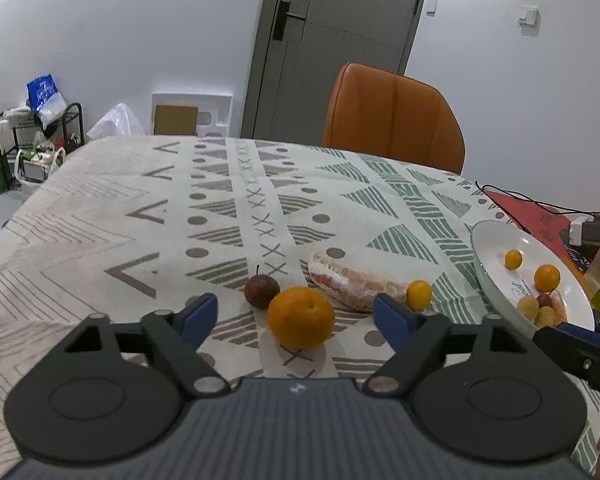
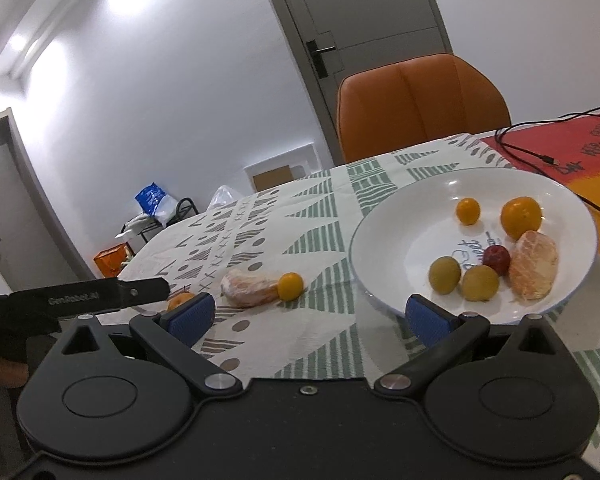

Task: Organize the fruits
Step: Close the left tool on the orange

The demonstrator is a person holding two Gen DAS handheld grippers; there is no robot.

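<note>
A round, dimpled orange [image 1: 301, 317] sits on the patterned tablecloth [image 1: 100, 216] between the left gripper's [image 1: 296, 312] spread blue fingers, untouched. The right gripper [image 2: 310, 316] hangs wide apart beside the glossy white plate [image 2: 380, 216].

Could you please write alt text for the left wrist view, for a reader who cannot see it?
The open left gripper brackets a large round orange on a patterned tablecloth, pads not touching. Behind lie a dark red plum and a wrapped pomelo piece.

Readable lettering you had in view

You could read only "GenRobot.AI" on the black left gripper [image 2: 104, 296]; the white round plate's [image 2: 384, 216] blue script and the red-orange cloth's [image 2: 588, 148] characters stayed illegible.
</note>
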